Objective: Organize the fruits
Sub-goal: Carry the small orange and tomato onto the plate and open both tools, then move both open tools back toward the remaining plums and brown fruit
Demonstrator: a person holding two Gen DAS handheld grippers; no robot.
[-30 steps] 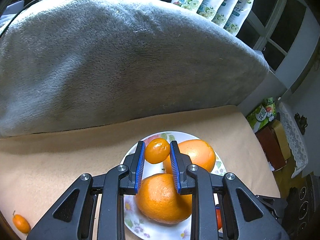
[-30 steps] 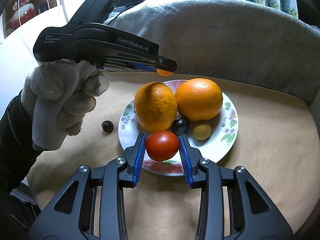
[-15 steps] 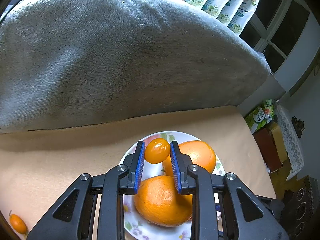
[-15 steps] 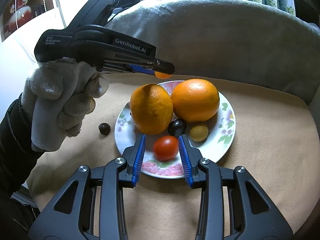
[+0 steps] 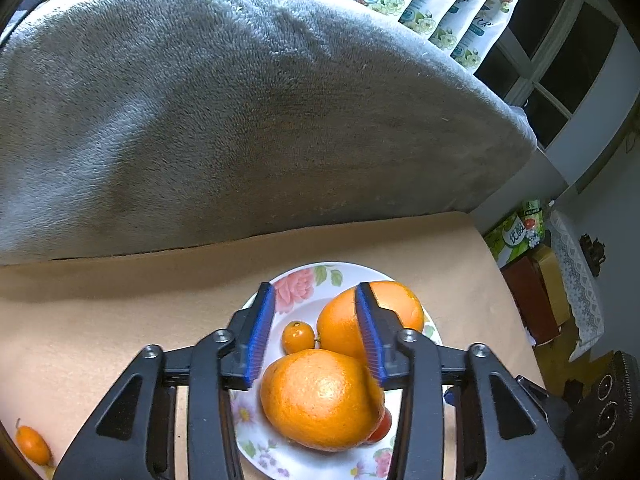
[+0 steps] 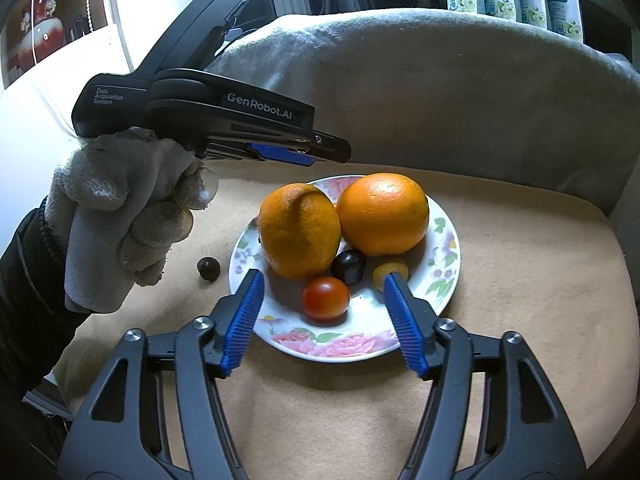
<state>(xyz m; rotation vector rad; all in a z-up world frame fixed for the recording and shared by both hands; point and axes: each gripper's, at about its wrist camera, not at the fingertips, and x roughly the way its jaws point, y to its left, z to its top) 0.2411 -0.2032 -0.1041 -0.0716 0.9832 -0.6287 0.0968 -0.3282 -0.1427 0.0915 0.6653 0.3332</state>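
Fuzzy tan cloth (image 6: 520, 280), glossy floral plate (image 6: 444, 280), dimpled oranges (image 6: 382, 216)

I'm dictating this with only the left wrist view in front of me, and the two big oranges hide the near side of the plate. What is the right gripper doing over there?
Observer: The right gripper is open, and its jaws have just been opening. The cherry tomato lies on the plate between the fingers, and neither finger touches it.
Operator: Anything else hidden there?
Observer: A dark plate fruit and a small yellow fruit sit just beyond the tomato.
Operator: Any fruit off the plate that I miss?
Observer: A stray dark fruit lies on the tan cloth, left of the plate in the right wrist view.
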